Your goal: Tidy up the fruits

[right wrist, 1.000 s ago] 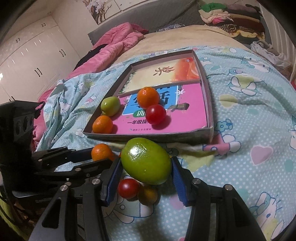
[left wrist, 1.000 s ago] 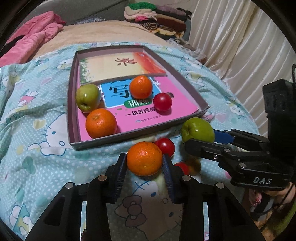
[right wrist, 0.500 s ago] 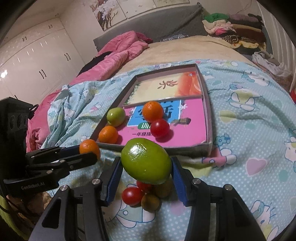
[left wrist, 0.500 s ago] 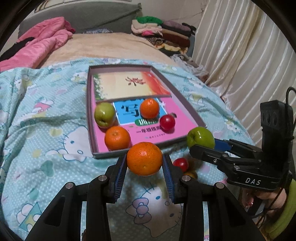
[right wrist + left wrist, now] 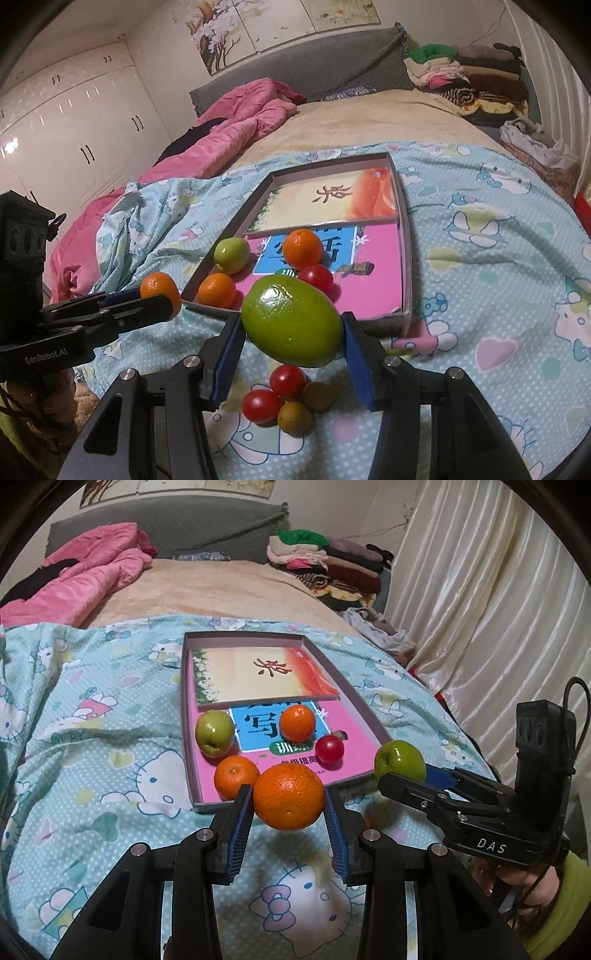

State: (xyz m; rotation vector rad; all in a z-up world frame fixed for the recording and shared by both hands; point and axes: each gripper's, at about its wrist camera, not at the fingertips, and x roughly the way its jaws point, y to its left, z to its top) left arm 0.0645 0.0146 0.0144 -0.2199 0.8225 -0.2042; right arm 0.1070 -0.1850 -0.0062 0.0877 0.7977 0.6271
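Observation:
My left gripper (image 5: 289, 802) is shut on an orange (image 5: 288, 796) and holds it in the air just in front of the shallow box (image 5: 354, 698). My right gripper (image 5: 291, 325) is shut on a green apple (image 5: 291, 321), also lifted; it shows in the left wrist view (image 5: 399, 760) at the box's right corner. Inside the box lie a green apple (image 5: 214, 733), two oranges (image 5: 297, 722) (image 5: 235, 777) and a red tomato (image 5: 328, 748) on books. Two tomatoes (image 5: 287, 380) (image 5: 260, 405) and two small brown fruits (image 5: 294, 418) lie on the bedspread below the right gripper.
The box sits on a Hello Kitty bedspread (image 5: 92, 738) on a bed. A pink quilt (image 5: 92, 565) lies at the back left, folded clothes (image 5: 321, 561) at the back right, curtains (image 5: 480, 609) on the right. White wardrobes (image 5: 74, 129) stand to the left.
Both grippers have risen and drawn back with their fruit, so the box and bed look farther away. The fruit in the box has not moved.

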